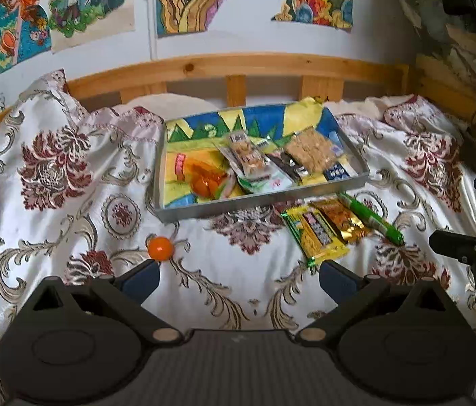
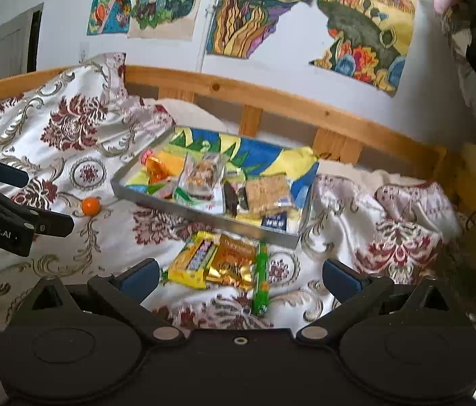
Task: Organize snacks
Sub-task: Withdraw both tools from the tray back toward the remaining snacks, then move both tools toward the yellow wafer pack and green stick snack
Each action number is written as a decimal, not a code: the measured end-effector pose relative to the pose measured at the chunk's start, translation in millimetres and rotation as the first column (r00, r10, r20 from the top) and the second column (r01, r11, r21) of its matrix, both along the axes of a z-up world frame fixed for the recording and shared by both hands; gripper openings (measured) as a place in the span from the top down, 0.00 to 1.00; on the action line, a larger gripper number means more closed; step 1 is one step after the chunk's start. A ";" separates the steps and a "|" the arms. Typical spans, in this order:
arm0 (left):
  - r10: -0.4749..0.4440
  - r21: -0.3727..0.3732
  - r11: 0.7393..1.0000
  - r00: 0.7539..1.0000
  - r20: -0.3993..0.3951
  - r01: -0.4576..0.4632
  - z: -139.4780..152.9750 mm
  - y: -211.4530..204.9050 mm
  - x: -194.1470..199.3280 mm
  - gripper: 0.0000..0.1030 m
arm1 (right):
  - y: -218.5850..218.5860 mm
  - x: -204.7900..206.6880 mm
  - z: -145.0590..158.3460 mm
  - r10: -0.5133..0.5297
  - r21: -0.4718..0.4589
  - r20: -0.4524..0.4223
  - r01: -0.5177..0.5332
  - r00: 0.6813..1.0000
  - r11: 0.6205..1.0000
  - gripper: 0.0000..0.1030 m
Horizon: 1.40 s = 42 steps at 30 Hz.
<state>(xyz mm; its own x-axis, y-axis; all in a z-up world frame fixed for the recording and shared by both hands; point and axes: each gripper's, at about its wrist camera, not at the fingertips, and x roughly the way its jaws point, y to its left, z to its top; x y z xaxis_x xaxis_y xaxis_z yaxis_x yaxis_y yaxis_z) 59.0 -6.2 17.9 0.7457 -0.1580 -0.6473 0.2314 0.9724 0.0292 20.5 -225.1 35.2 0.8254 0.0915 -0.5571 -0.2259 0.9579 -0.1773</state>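
Observation:
A grey tray (image 1: 184, 215) (image 2: 204, 215) lined with a colourful drawing lies on the bed and holds several snack packets. In front of it on the cloth lie a yellow packet (image 1: 315, 235) (image 2: 192, 264), a gold-orange packet (image 1: 342, 220) (image 2: 234, 265) and a green stick snack (image 1: 371, 218) (image 2: 261, 279). A small orange ball (image 1: 160, 247) (image 2: 90, 205) rests to the left. My left gripper (image 1: 239, 275) (image 2: 47, 199) is open and empty, its left fingertip just below the ball. My right gripper (image 2: 241, 275) is open, hovering near the three packets.
A floral bedspread (image 1: 69, 169) covers the bed, bunched up at the left and right. A wooden bed rail (image 1: 238, 64) and a wall with drawings stand behind the tray. The right gripper's fingers (image 1: 457, 247) show at the right edge of the left wrist view.

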 end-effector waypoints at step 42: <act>0.039 -0.032 0.999 0.995 -0.086 -0.042 -25.9 -21.3 43.7 0.01 | -9.5 33.1 -35.7 -0.021 0.007 -0.118 0.022 0.993 1.000 0.01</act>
